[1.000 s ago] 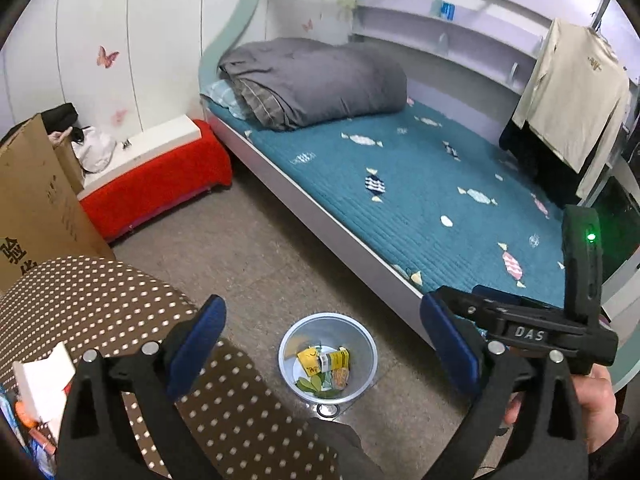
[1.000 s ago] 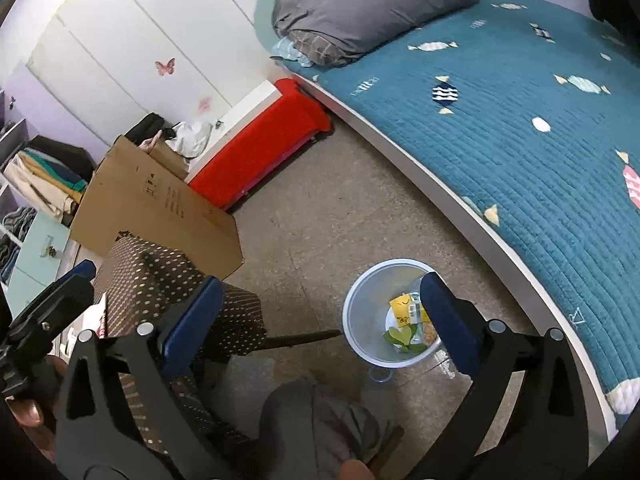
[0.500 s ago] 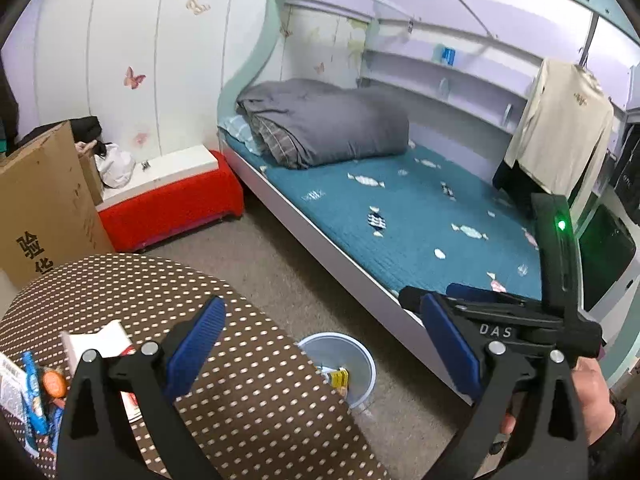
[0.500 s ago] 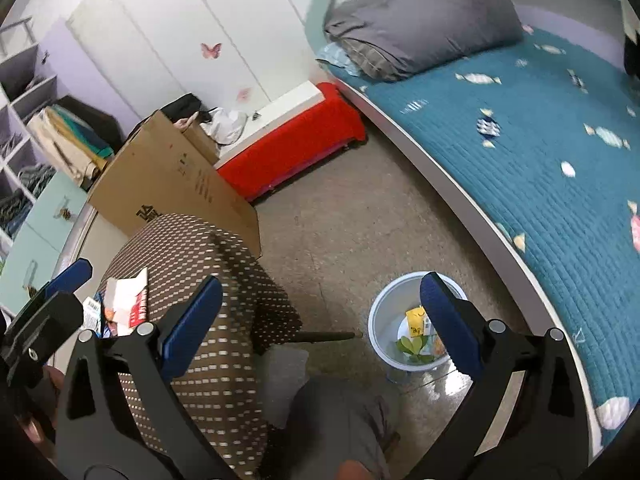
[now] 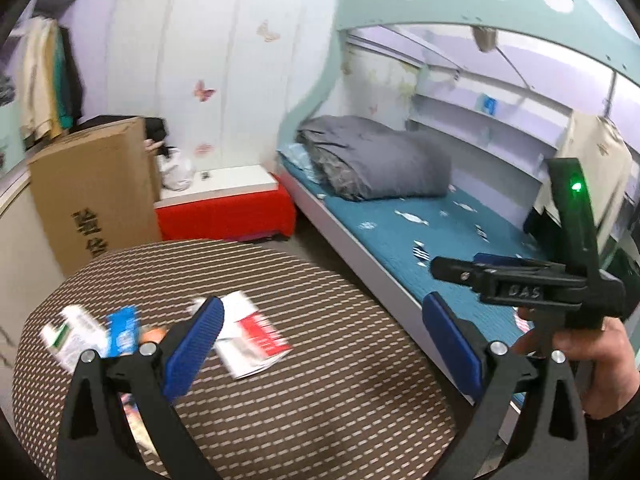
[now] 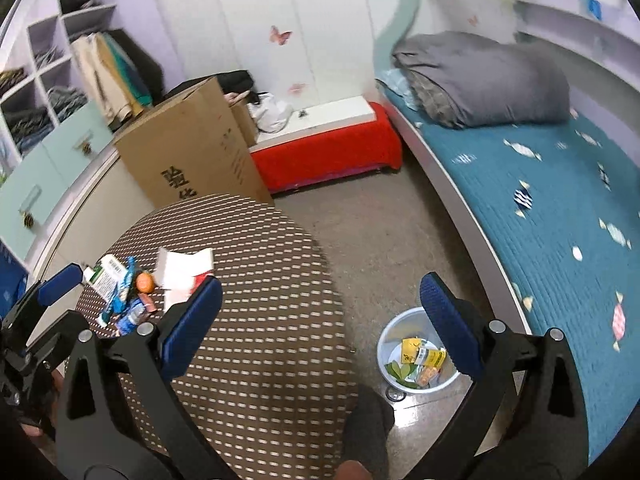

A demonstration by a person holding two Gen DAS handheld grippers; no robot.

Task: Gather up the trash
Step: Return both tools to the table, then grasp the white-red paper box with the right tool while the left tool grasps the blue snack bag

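Left gripper (image 5: pixel 320 332) jaws wide apart, empty, above round brown dotted table (image 5: pixel 320 380). Right gripper (image 6: pixel 320 312) also spread, holding nothing. Wrapper and carton trash pile (image 6: pixel 132 284) on table beyond right gripper's left finger; white plastic bin (image 6: pixel 384 344) on floor under right finger, beside teal bed edge (image 6: pixel 472 232).

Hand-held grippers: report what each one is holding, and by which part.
Nothing is held. The left hand-held gripper and the right hand-held gripper are both open and empty above the table.
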